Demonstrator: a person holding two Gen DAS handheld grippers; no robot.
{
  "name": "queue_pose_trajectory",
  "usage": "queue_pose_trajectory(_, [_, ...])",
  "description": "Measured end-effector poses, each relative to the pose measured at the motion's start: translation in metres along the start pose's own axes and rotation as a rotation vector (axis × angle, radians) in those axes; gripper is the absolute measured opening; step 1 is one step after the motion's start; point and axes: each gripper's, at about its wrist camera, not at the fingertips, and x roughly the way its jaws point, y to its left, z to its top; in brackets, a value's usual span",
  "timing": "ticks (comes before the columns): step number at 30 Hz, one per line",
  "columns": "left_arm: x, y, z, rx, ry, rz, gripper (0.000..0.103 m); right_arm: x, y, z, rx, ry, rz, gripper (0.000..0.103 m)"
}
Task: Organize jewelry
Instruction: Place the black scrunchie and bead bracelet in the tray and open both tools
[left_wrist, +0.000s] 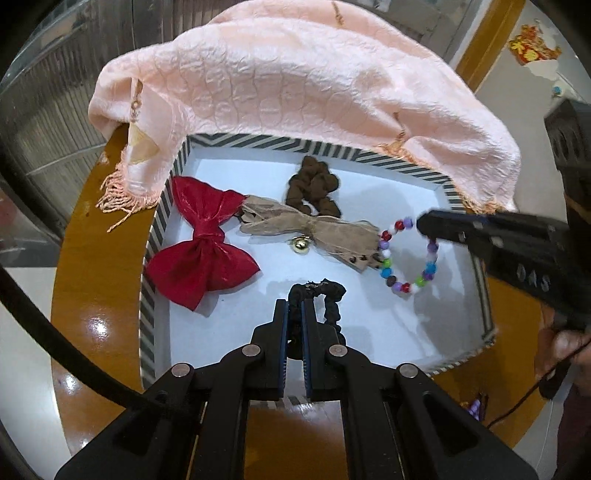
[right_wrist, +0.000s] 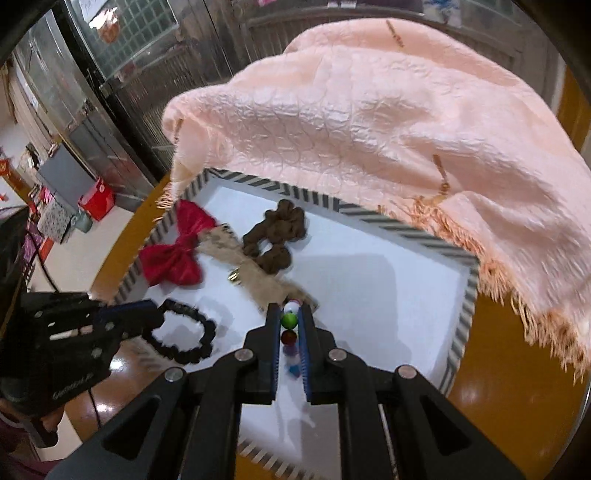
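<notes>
With the left claw (left_wrist: 294, 314) pinching the black scrunchie (left_wrist: 325, 295) and the right claw (right_wrist: 290, 325) clamping the bead bracelet (left_wrist: 410, 258) over the striped tray (left_wrist: 155, 236), either piece is risking snagging the burlap bow (left_wrist: 314, 229).

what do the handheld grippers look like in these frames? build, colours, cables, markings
Both are matte black plastic. The left gripper and right gripper each have two flat parallel fingers lined with ribbed blue pads, driven by linkage arms with round silver pivot pins. The bodies carry white lettering, too blurred to read. A thick black cable runs past the left one.
</notes>
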Motion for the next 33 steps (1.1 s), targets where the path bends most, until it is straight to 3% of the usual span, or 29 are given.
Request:
queue_pose_trajectory(7, [0.019, 0.011, 0.009, -0.043, 0.026, 0.028, 0.000, 0.043, -0.029, 0.038, -0.009, 0.009, -0.048, 0.009])
queue_pose_trajectory(13, [0.027, 0.010, 0.010, -0.036, 0.029, 0.061, 0.000, 0.058, -0.037, 0.041, 0.006, -0.009, -0.033, 0.010])
queue_pose_trajectory(15, [0.029, 0.009, 0.010, -0.035, 0.029, 0.073, 0.000, 0.055, -0.038, 0.039, 0.008, -0.029, -0.041, 0.013])
queue_pose_trajectory(17, [0.031, 0.008, 0.011, -0.028, 0.032, 0.085, 0.000, 0.048, -0.041, 0.034, 0.023, -0.038, -0.049, 0.026])
queue_pose_trajectory(21, [0.030, 0.006, 0.009, -0.016, 0.027, 0.081, 0.018, 0.028, -0.046, 0.025, 0.069, -0.059, -0.052, 0.030])
queue_pose_trajectory(29, [0.010, -0.001, 0.003, -0.007, -0.002, 0.082, 0.019, -0.020, -0.028, -0.016, 0.144, -0.081, -0.048, 0.053])
queue_pose_trajectory(33, [-0.006, -0.003, -0.004, 0.000, -0.026, 0.091, 0.019, -0.037, -0.016, -0.044, 0.182, -0.077, -0.045, 0.054])
